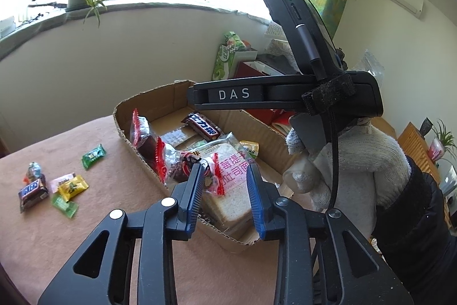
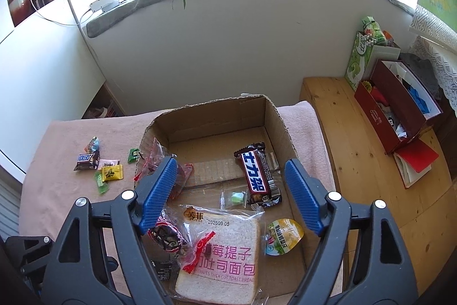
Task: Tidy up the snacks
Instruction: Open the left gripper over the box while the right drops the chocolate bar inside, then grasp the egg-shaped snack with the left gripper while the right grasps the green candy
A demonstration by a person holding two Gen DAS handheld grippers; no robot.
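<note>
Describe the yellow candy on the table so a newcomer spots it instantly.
Start at the open cardboard box on the pink tablecloth. Left of it lies a cluster of small sweets beside a brown Snickers bar. The bright yellow square wrapper is the only yellow one.

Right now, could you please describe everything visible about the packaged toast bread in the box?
The toast bread is one thick, pale slice in a clear plastic wrapper printed with pink Chinese characters and a date stamp. It lies flat at the near end of the cardboard box, with a red-trimmed snack bag overlapping its left corner.
</note>
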